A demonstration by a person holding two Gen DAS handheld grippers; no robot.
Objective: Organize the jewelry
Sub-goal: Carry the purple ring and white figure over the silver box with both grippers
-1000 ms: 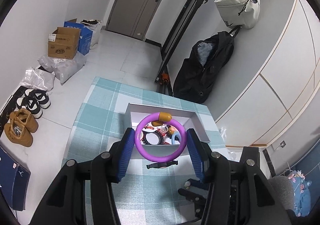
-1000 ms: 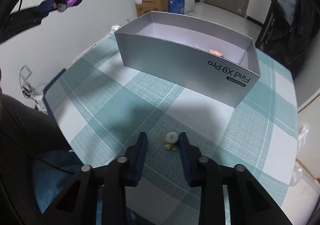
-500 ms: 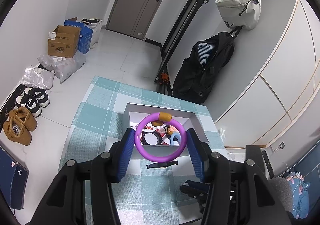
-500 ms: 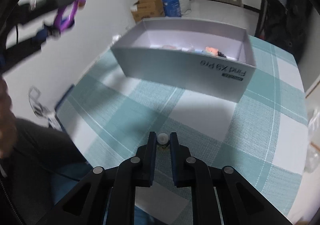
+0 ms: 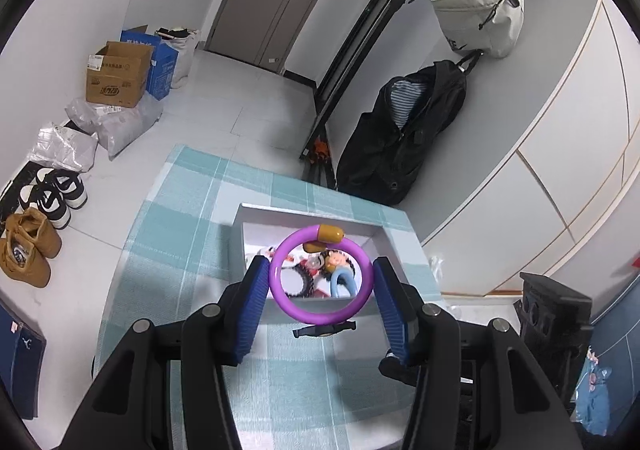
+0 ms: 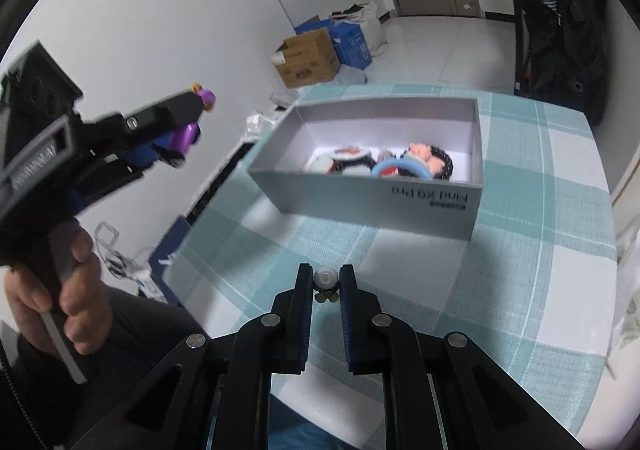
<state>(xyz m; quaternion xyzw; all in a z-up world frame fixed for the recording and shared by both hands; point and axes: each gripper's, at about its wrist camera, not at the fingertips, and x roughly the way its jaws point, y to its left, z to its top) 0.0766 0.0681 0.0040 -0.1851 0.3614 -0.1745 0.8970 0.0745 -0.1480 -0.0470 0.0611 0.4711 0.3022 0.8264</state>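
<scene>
Surface [image 5: 180, 234] covered by a teal and white checked cloth [image 6: 520, 234], spread across the lower middle of both views

Open grey box [image 6: 360, 186] stood on the cloth toward the far side, printed lettering on its near wall, upside down in the right wrist view

Inside the box [image 5: 384, 246], toward its right half in the right wrist view: a light blue ring [image 6: 400, 168], a black beaded band [image 6: 442, 162], a small doll-like charm [image 6: 418, 150], all heaped close together; other pieces too blurred to tell

Left tongs [image 5: 318, 292] held above the surface on the near side of the box, blue pads pressed on opposite sides of a purple bangle [image 5: 320, 316], pinching it; bangle upright, facing the camera, an amber bead [image 5: 330, 233] on its top edge; box contents visible through the ring

Same left tongs [image 6: 188, 122] seen from the right wrist view at upper left, well above the cloth, gripped by a hand [image 6: 76, 290] at the handle

Right tongs [image 6: 325, 284] nearly pressed together, pinching a small white bead ornament [image 6: 325, 279] with a tiny yellowish-green part beneath, held near the cloth, well apart from the box; whether it touched the cloth could not be told
</scene>
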